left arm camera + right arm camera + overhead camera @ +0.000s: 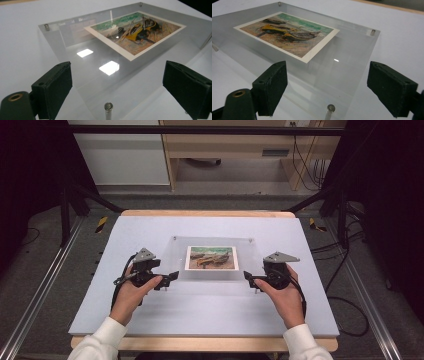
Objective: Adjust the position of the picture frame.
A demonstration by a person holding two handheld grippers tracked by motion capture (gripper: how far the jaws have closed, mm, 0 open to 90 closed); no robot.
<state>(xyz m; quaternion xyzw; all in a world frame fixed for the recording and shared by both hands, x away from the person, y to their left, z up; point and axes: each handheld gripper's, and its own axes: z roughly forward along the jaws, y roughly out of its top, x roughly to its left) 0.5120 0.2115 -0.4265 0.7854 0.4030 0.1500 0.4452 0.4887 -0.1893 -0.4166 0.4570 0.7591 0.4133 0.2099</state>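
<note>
A clear acrylic frame (214,274) on small metal standoffs lies flat in the middle of the table, with a picture of boats (212,257) inside it. My left gripper (172,276) sits at the frame's near left corner, jaws open, and the corner standoff (108,107) shows between its fingers. My right gripper (248,277) is at the near right corner, also open, with that corner's standoff (330,108) between its fingers. Neither gripper holds anything. The picture (136,33) (287,33) lies beyond both pairs of jaws.
The frame rests on a pale lilac mat (150,320) over a wooden table (200,213). Black posts and cables (340,270) stand off the table's sides. Bare mat lies in front of the frame and to both sides.
</note>
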